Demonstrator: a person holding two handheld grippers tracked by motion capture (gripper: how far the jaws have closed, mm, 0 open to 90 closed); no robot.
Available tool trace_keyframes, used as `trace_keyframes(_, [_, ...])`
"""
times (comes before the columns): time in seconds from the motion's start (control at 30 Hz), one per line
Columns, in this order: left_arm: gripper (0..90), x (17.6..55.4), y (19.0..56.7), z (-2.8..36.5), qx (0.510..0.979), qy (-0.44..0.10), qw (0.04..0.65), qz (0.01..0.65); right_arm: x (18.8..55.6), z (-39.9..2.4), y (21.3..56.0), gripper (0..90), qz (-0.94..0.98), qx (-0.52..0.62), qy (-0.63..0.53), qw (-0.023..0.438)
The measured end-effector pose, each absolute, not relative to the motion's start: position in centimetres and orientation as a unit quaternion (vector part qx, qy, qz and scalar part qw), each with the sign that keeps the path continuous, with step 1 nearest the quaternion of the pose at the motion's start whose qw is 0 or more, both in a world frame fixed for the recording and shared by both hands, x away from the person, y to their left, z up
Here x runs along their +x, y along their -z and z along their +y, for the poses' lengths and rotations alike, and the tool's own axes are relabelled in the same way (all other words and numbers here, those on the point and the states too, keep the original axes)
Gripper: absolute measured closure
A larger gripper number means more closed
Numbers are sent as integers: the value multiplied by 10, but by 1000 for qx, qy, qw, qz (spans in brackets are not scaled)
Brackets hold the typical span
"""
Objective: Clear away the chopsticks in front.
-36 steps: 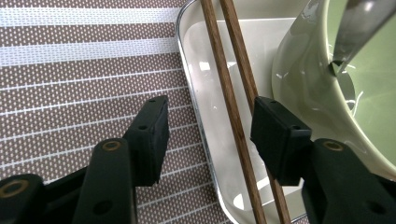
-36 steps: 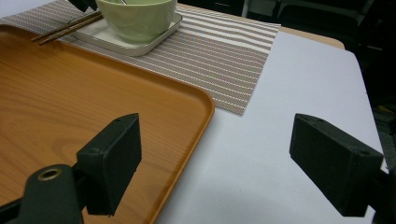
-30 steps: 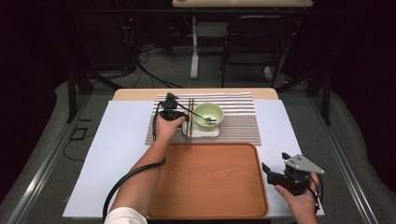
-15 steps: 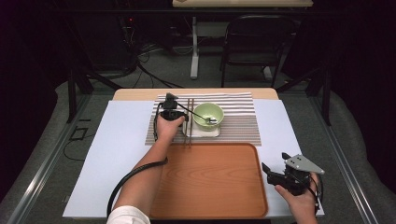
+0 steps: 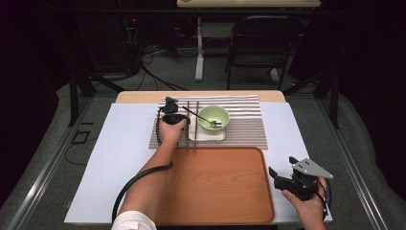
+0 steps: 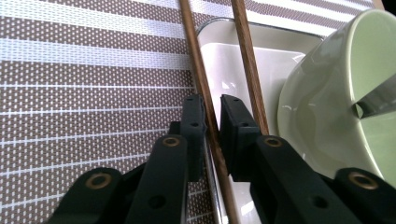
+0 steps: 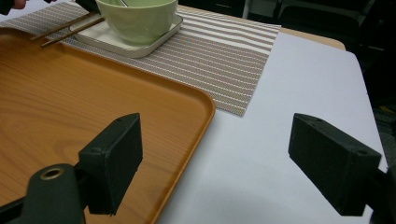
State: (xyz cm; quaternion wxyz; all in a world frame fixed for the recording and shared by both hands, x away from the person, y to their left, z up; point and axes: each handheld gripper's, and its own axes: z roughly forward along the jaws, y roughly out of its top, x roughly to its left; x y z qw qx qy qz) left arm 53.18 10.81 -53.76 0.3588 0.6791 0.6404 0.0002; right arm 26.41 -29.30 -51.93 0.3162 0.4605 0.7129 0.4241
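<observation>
Left claw [image 6: 212, 116] pinched, right claw [image 7: 233, 163] agape

Wooden tray [image 5: 215, 187], green bowl [image 5: 214, 118], striped mat [image 5: 249, 125].

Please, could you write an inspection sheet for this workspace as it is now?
Surface: white sheet, striped placemat, bare wooden tray.
Job's things: chopstick between the left jaws; second chopstick beside it; green bowl with spoon on white plate.
Clutter: nothing seen.
Grippers: left gripper has just been closing, now shut on the chopstick; right gripper open, beside the tray.
Cables: black cable along the left forearm.
Surroundings: dark room, chair, floor cables.
</observation>
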Motion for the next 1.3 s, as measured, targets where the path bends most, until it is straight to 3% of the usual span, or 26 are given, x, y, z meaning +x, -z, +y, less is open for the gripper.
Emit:
trace_keyframes(0.67, [844,513,531,132,607,12,403,685,264,-293,519,177,713,460,-424,316])
trace_keyframes(0.87, [844,488,526,147,588,16,418,692,264,-292,519,179,713,459,-425,315])
trace_keyframes(1.3, [845,415,516,165,607,-20,426,671,267,-290,519,181,713,459,-429,311])
